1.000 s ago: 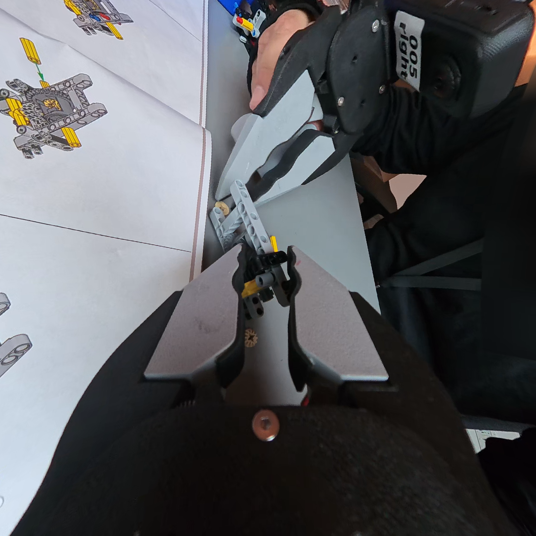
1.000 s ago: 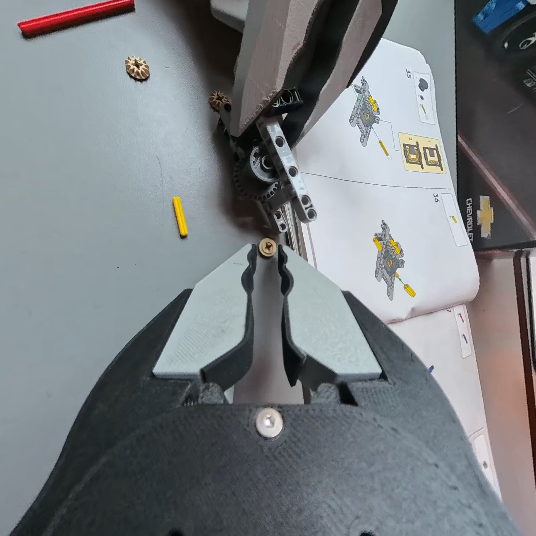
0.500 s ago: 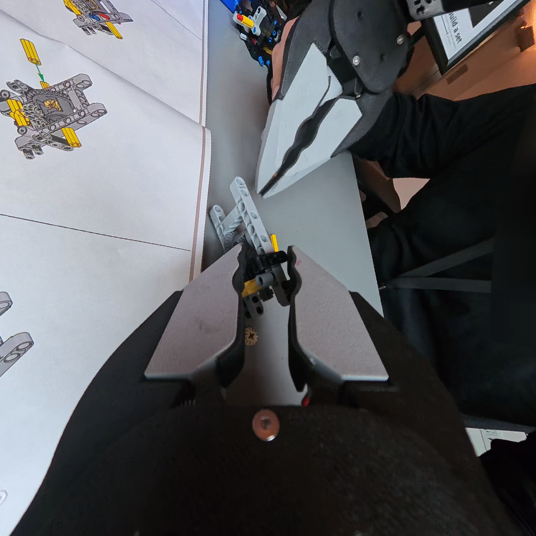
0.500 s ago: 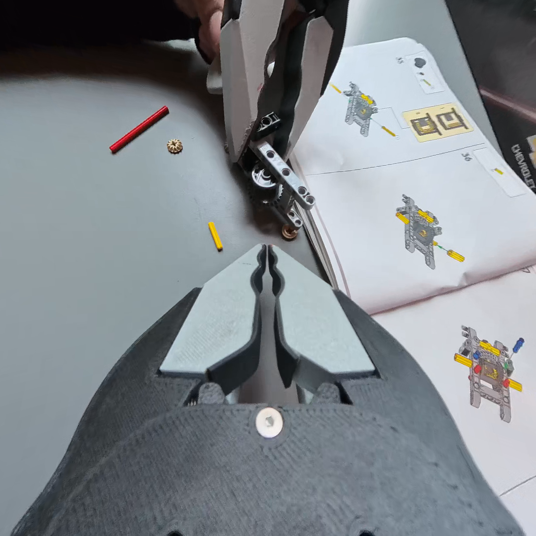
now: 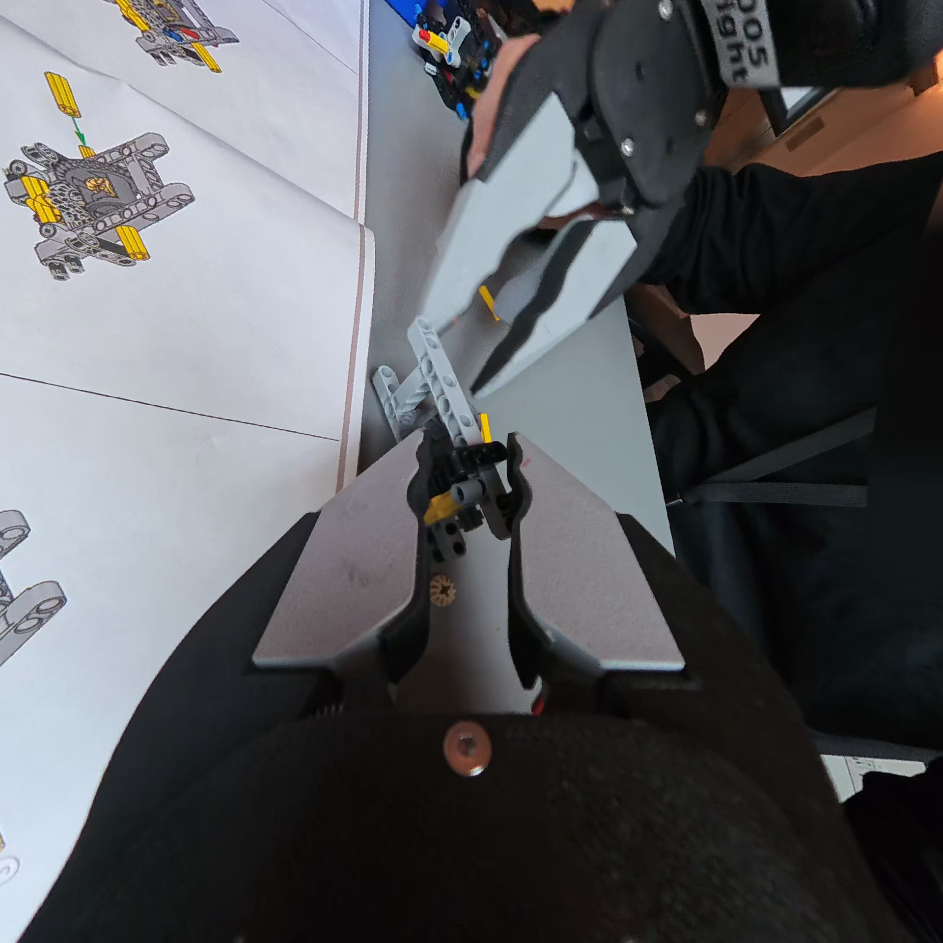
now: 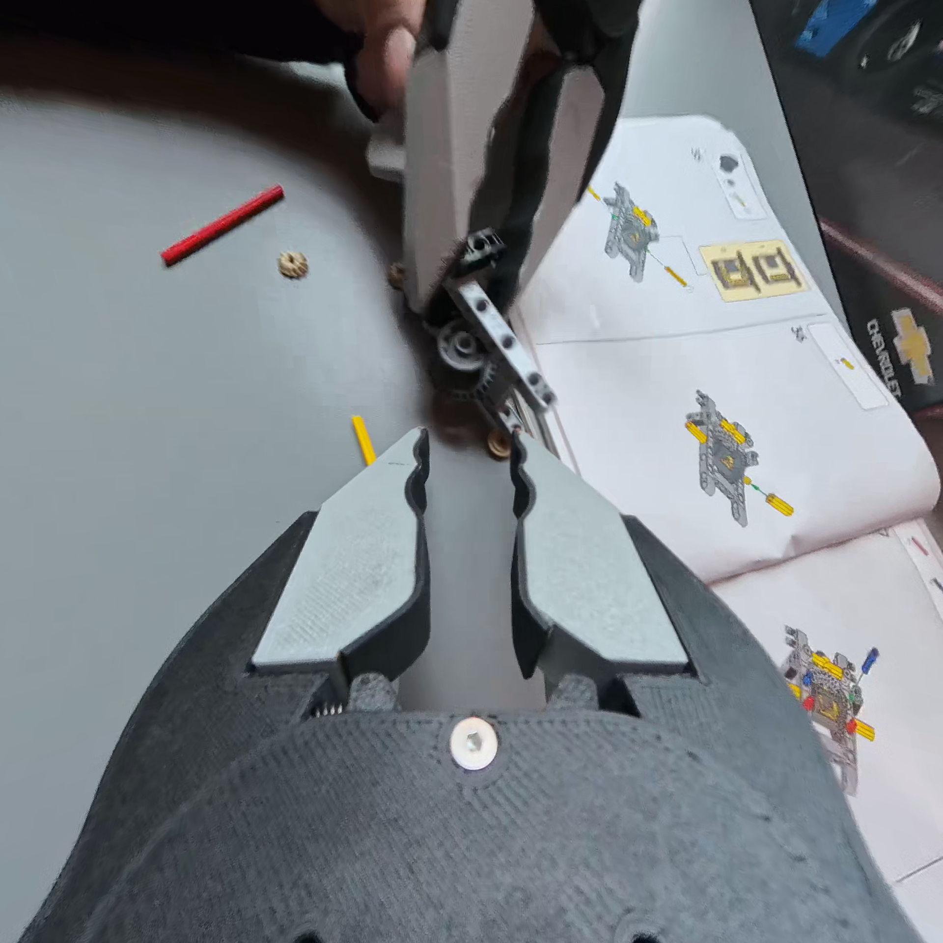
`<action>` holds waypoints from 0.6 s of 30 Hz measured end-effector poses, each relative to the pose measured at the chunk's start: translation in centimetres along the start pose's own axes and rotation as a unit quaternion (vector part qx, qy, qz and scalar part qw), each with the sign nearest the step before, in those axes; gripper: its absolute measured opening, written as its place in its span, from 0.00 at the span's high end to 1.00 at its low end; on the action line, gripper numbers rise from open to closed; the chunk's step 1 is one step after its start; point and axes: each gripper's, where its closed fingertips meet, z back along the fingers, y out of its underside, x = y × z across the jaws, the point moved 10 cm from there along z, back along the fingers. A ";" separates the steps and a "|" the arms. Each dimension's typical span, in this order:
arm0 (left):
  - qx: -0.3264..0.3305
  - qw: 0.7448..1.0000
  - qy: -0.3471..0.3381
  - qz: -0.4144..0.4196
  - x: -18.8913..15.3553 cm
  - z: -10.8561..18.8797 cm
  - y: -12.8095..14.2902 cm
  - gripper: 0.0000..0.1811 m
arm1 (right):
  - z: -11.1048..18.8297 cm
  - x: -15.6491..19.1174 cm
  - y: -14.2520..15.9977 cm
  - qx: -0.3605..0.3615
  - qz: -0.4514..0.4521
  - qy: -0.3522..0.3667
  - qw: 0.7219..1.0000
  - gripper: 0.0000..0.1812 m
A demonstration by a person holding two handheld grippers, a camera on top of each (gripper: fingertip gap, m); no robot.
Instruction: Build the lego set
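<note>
Grey counter (image 6: 127, 408) carries a gear assembly (image 5: 462, 490) clamped by the left hand-held gripper (image 5: 467, 449); the right hand-held gripper (image 6: 467, 441), jaws wide, could knock the tan gear (image 6: 496, 443) away.

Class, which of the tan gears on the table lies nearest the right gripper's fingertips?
The tan gear beside the right gripper, touching one fingertip; the other tan gear lies far off, near the red axle.

Assembly (image 6: 474, 352) on table (image 6: 153, 459), booklet (image 6: 714, 408) right, axle (image 6: 222, 225) left
</note>
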 end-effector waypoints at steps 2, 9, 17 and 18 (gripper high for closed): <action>-0.001 1.000 0.001 0.003 0.0 0.0 0.0 0.86 | -0.1 0.9 -0.8 -0.016 0.006 0.018 1.000 0.86; -0.005 1.000 0.013 0.010 -0.1 -0.3 0.0 0.88 | -1.2 1.2 -2.1 -0.038 -0.075 0.049 0.995 0.90; -0.008 1.000 0.012 0.017 -0.1 -0.3 0.0 0.88 | -1.1 1.4 -2.0 -0.027 -0.052 0.073 0.996 0.95; -0.006 1.000 0.011 0.016 -0.1 -0.3 0.0 0.88 | -1.0 1.5 -1.9 -0.027 -0.045 0.074 0.996 0.95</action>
